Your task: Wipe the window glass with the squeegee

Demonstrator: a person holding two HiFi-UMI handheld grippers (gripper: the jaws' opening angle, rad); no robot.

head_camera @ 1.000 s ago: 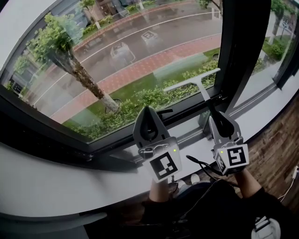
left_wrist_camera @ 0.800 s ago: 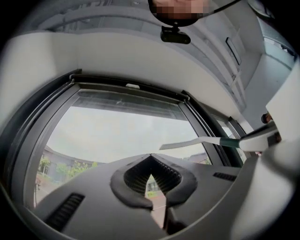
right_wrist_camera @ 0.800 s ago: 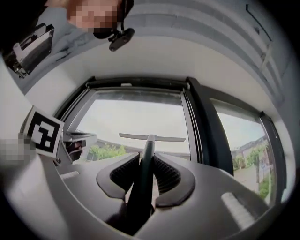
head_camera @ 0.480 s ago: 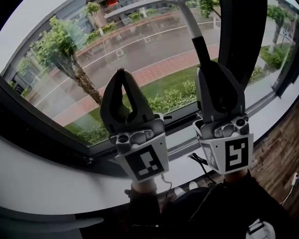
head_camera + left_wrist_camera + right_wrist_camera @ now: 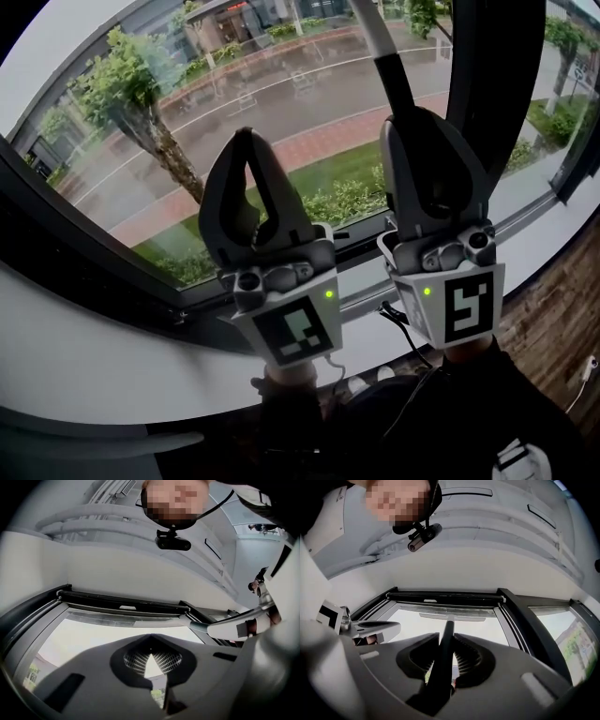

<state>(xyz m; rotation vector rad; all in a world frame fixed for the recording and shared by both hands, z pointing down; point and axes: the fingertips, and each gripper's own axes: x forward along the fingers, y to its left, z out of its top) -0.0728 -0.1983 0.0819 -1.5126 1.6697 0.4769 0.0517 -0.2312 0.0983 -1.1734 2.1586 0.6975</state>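
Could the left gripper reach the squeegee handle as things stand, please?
Probably yes: the handle stands bare above the right gripper, with nothing between, though the left gripper has its jaws shut.

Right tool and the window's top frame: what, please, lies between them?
In the right gripper view, the black-handled squeegee, clamped in the right tool, its pale blade below the dark frame.

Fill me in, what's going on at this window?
A person holds a gripper in each hand up at the window glass. The right gripper is shut on the squeegee by its handle, with the blade up near the top of the pane. The left gripper is shut and empty, beside it.
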